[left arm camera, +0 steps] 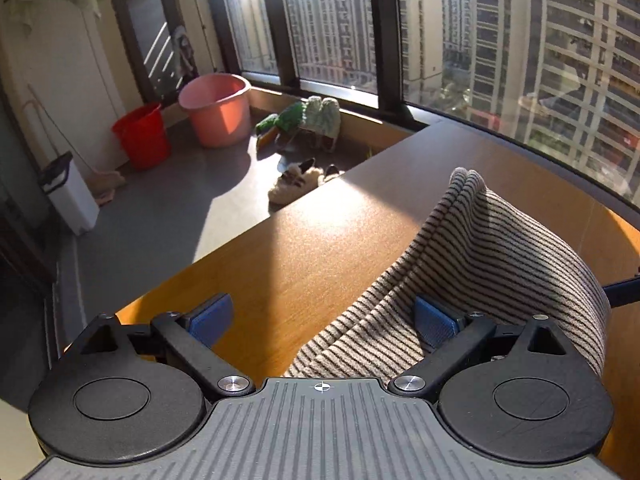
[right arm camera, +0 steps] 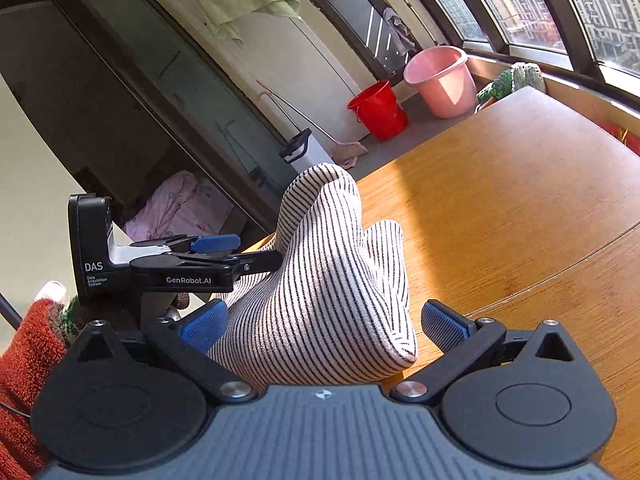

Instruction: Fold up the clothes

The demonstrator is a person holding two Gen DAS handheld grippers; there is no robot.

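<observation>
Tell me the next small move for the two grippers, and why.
Probably close the right gripper on the striped cloth. Both grippers stand open; the cloth is bunched in a hump on the table, bulging between the right gripper's pads and lying against only one pad of the left gripper. Nothing holds it yet, so no fold can start.

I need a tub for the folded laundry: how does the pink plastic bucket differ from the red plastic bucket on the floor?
The pink plastic bucket looks larger and wider-mouthed than the red plastic bucket. The pink one is pale and stands nearer the window, partly in sunlight; the red one is saturated and stands nearer the wall, in shade. Both stand upright on the grey floor, side by side, and taper toward the base.
</observation>
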